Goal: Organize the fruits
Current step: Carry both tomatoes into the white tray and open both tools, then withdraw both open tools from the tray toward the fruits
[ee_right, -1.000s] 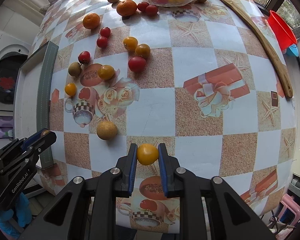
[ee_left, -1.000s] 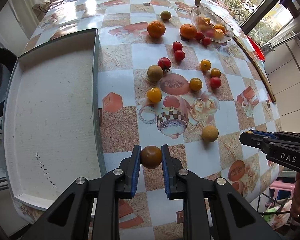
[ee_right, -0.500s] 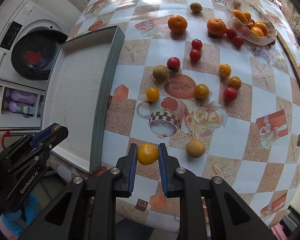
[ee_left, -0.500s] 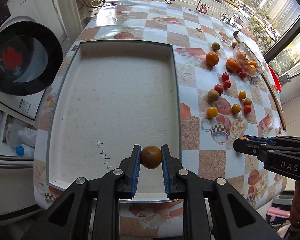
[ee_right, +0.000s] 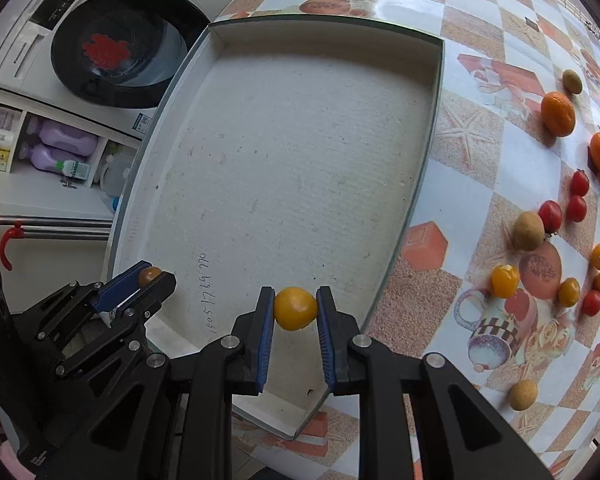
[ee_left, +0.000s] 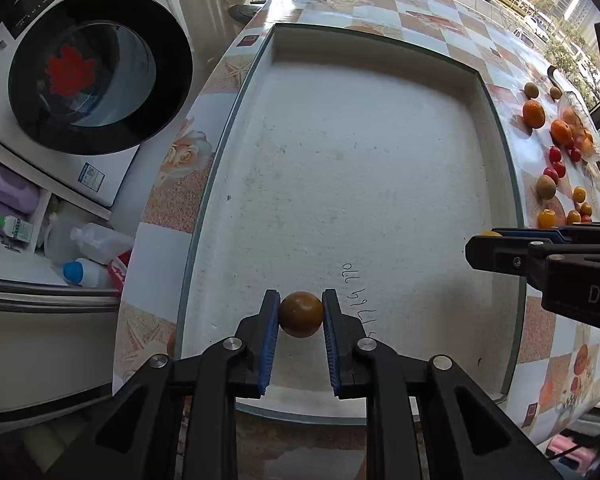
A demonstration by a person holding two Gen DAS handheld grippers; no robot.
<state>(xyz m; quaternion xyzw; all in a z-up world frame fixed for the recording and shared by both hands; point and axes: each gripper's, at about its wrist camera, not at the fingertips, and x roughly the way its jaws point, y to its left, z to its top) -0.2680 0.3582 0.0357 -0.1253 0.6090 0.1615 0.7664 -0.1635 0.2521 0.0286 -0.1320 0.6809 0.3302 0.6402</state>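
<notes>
My left gripper point(ee_left: 301, 316) is shut on a brownish-orange tomato point(ee_left: 301, 314) and holds it above the near edge of the white tray point(ee_left: 352, 168). It also shows in the right wrist view point(ee_right: 150, 278), with the tomato point(ee_right: 149, 275) between its pads. My right gripper point(ee_right: 295, 309) is shut on a yellow tomato point(ee_right: 295, 308) over the tray's near right part point(ee_right: 292, 152). In the left wrist view the right gripper point(ee_left: 485, 240) reaches in from the right over the tray's right rim, with a sliver of yellow tomato point(ee_left: 490, 233) showing. The tray holds no fruit.
Several fruits lie on the patterned tablecloth right of the tray: oranges point(ee_right: 557, 114), red tomatoes point(ee_right: 579, 183), yellow tomatoes point(ee_right: 505, 280), brown round fruits point(ee_right: 528, 231). A glass bowl of fruit point(ee_left: 578, 128) stands far right. A washing machine point(ee_left: 96, 80) and bottles point(ee_left: 80, 272) are beyond the table's left edge.
Both grippers have moved left from over the tablecloth to over the white tray, each still holding its tomato. The loose fruits have not moved.
</notes>
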